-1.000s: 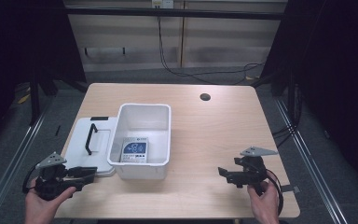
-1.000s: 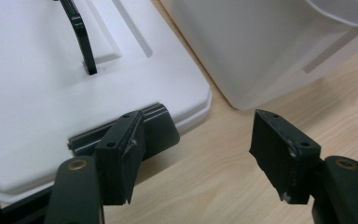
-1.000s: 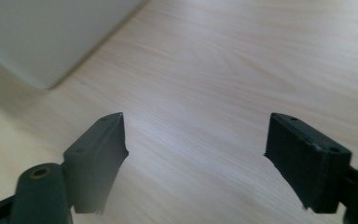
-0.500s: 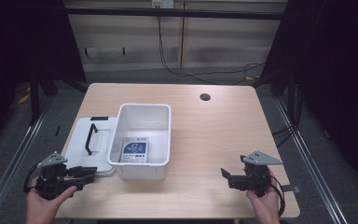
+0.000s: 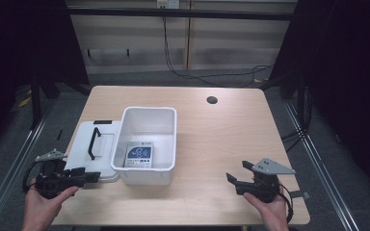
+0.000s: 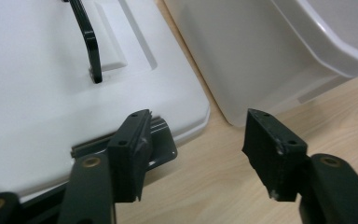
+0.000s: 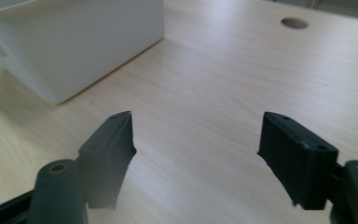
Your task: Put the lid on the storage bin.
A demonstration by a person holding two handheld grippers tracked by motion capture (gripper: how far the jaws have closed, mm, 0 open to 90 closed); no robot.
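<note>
A white plastic bin (image 5: 166,120) stands on the wooden table (image 5: 221,130) with a blue-and-white packet (image 5: 139,155) lying flat inside it. Its white lid (image 5: 79,147) with a black handle (image 5: 94,142) lies flat just left of the bin. My left gripper (image 5: 92,174) is open at the lid's near right corner, close to the bin's front. In the left gripper view my left gripper (image 6: 196,140) has its jaws apart over the lid's corner (image 6: 42,93) and a grey latch (image 6: 163,142), with the bin wall (image 6: 251,56) ahead. My right gripper (image 5: 236,171) is open over bare table, right of the bin.
A round cable hole (image 5: 212,100) sits near the table's far edge, also seen as the hole (image 7: 294,22) in the right gripper view beyond my open right gripper (image 7: 196,135). The bin's corner (image 7: 74,42) lies to the left there. Dark floor and cables surround the table.
My right gripper has drawn back slightly toward the table's near edge. The left gripper, the bin and the lid have stayed put.
</note>
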